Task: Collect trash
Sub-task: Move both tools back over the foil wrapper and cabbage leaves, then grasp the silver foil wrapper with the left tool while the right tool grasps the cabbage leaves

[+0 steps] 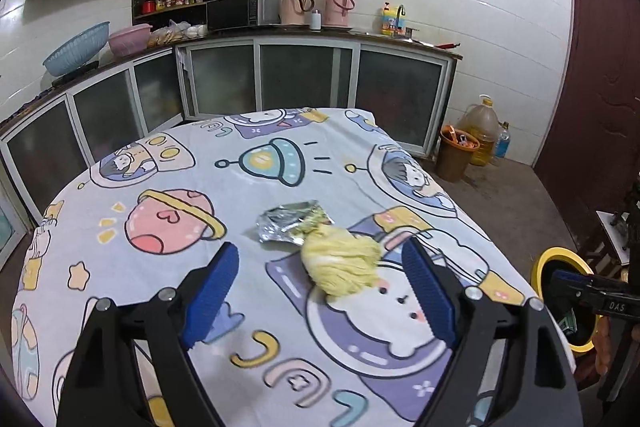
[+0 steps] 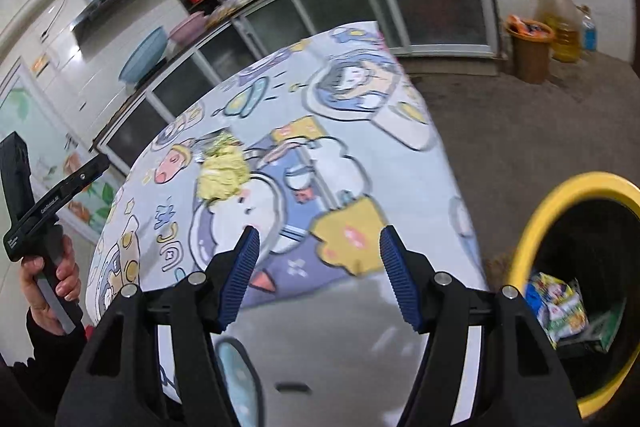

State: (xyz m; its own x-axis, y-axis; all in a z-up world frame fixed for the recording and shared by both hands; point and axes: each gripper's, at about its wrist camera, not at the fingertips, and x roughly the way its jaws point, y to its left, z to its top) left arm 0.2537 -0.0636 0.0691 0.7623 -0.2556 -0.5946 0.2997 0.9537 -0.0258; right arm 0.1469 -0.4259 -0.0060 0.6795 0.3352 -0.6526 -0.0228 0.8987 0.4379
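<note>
A crumpled yellow paper wad (image 1: 340,265) lies on the cartoon-print tablecloth (image 1: 168,187), touching a torn silver foil wrapper (image 1: 290,221) just behind it. My left gripper (image 1: 320,291) is open and empty, its blue pads either side of the wad, slightly short of it. My right gripper (image 2: 316,275) is open and empty, hanging over the table's near right edge. The wad (image 2: 222,175) and the wrapper (image 2: 216,145) lie far ahead to its left. A yellow-rimmed trash bin (image 2: 532,211) stands at the right with wrappers (image 2: 558,303) inside; it also shows in the left wrist view (image 1: 556,259).
Kitchen counter with glass-door cabinets (image 1: 304,75) runs behind the table. An orange bucket (image 1: 454,155), an oil jug (image 1: 482,127) and a water bottle (image 1: 502,141) stand on the floor at the back right. A dark red door (image 1: 600,67) is on the right.
</note>
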